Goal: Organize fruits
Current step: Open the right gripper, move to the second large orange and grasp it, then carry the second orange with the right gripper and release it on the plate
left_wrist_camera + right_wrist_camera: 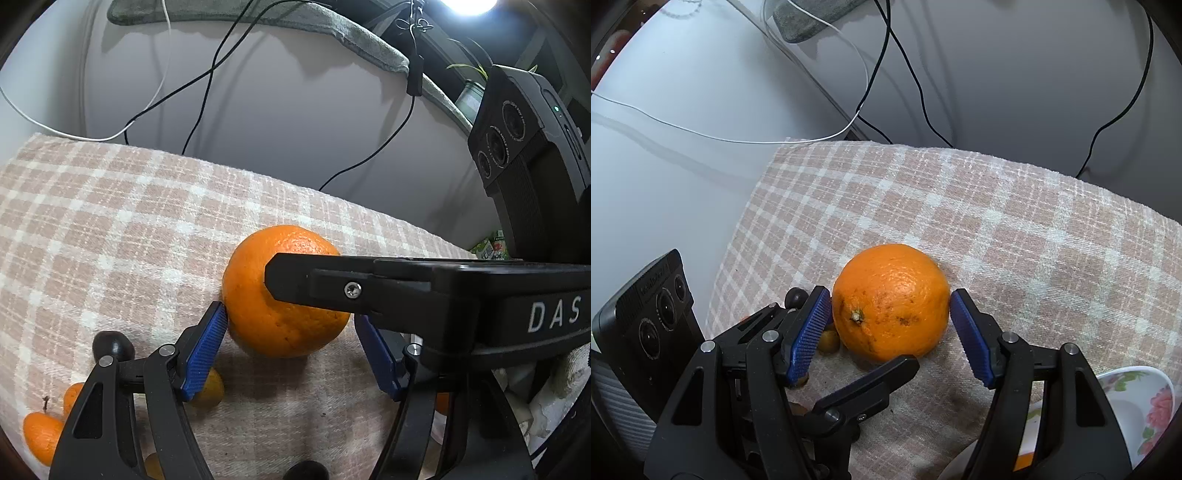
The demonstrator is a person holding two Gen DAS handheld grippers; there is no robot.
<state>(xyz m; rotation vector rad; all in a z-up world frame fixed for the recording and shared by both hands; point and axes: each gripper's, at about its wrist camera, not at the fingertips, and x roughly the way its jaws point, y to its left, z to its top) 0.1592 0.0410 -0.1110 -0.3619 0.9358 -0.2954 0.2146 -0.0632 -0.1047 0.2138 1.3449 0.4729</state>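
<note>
A large orange (284, 295) (892, 302) lies on the checked cloth (129, 221) (1015, 229). Both grippers straddle it. My left gripper (291, 350) is open, its blue pads (205, 350) at the orange's near sides; the left pad tip touches the peel. My right gripper (890, 336) is open, its pads (809, 328) close beside the orange on both flanks. The right gripper's black finger (332, 284) crosses in front of the orange in the left wrist view. The left gripper's finger (871, 384) reaches under the orange in the right wrist view.
Small oranges (42, 435), a yellowish fruit (208, 391) (829, 341) and dark fruits (112, 347) (796, 297) lie near left. A flowered white bowl (1137, 406) sits at lower right. Black and white cables (207, 74) (886, 74) hang behind the cloth.
</note>
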